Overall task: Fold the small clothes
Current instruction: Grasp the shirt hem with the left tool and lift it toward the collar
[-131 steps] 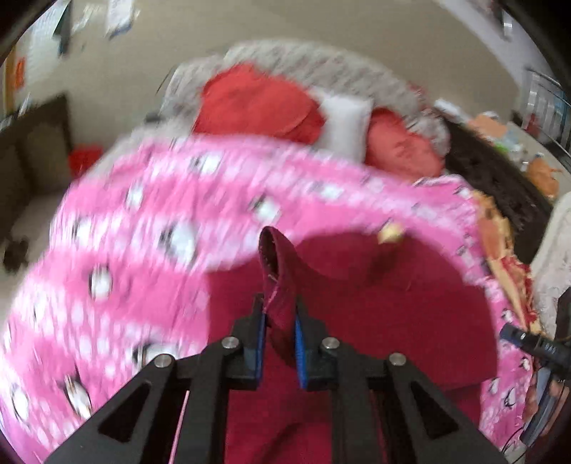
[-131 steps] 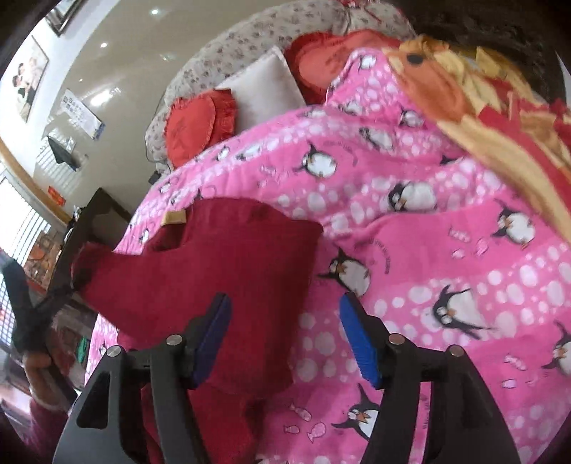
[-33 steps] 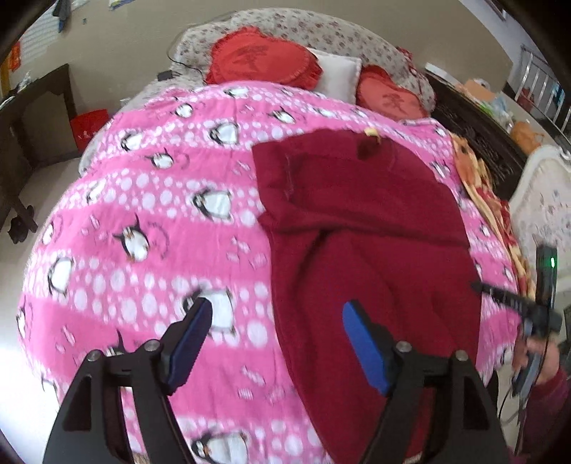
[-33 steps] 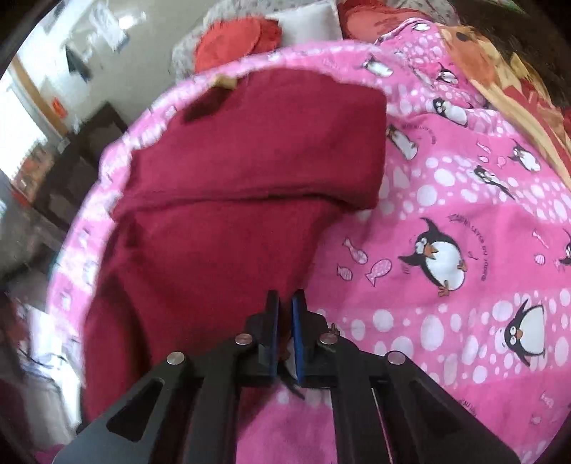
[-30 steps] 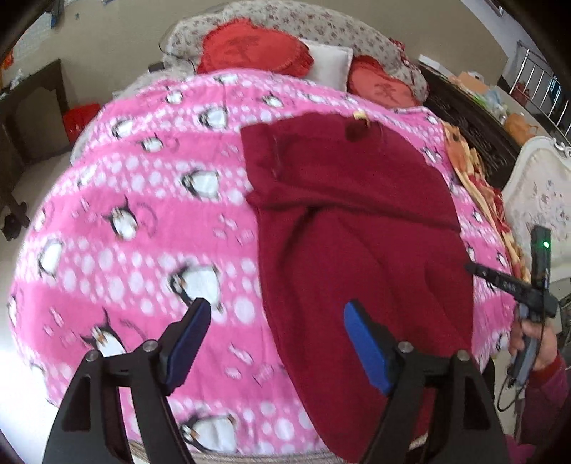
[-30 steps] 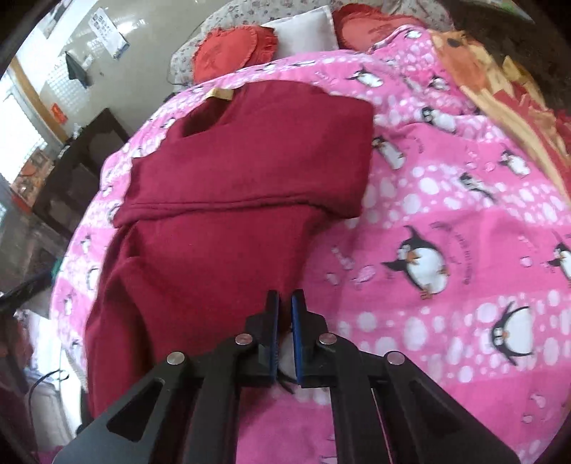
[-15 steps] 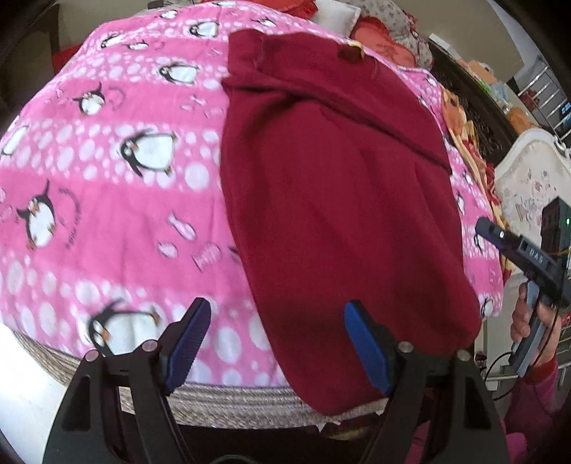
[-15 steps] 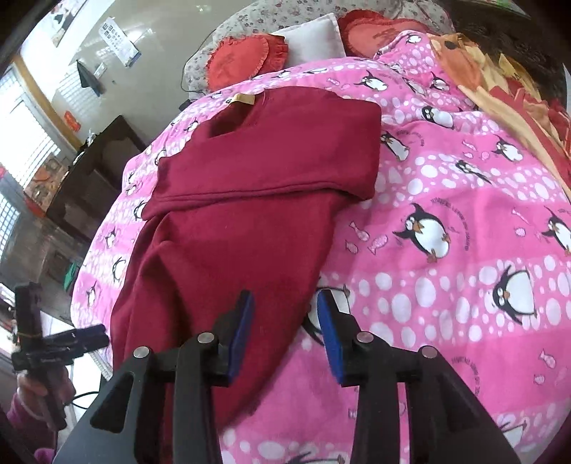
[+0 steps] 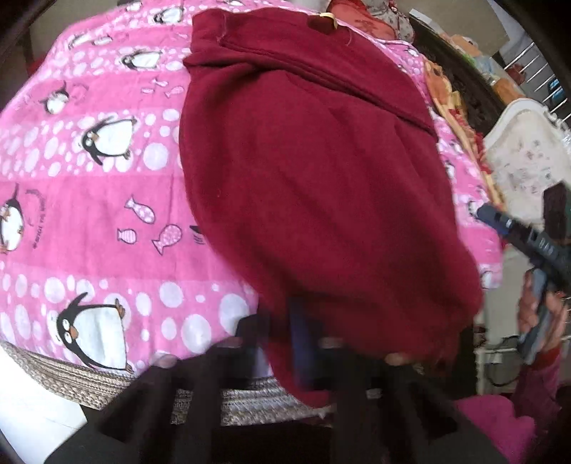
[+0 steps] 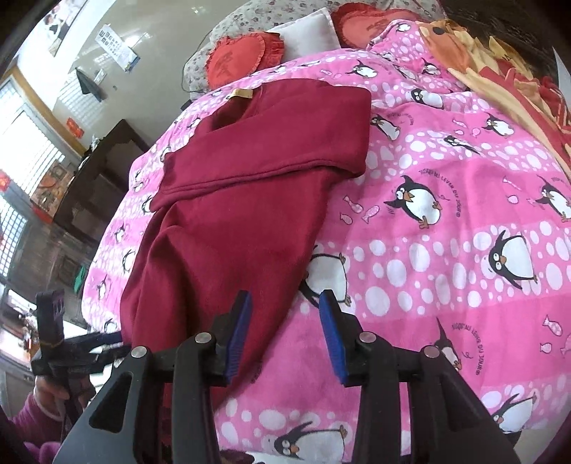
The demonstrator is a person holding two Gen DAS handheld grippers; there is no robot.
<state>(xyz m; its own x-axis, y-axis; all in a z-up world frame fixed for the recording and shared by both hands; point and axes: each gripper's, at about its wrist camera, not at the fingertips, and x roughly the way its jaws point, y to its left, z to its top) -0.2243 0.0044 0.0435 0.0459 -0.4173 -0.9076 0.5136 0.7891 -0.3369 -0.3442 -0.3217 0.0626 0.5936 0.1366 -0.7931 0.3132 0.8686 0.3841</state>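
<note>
Now | sweater (image 9: 314, 185) lies on the blanket (image 9: 89, 200), hem over the edge | your left gripper (image 9: 303, 342) has just closed on the hem | right gripper (image 10: 285, 332) is apart, empty | clamp the other hem corner, lift evenly.

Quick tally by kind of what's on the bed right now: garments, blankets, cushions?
Dark red garment: 1
Blankets: 2, the pink penguin blanket and an orange-and-red blanket
Red cushions: 2, and
White pillow: 1
Total: 6
</note>
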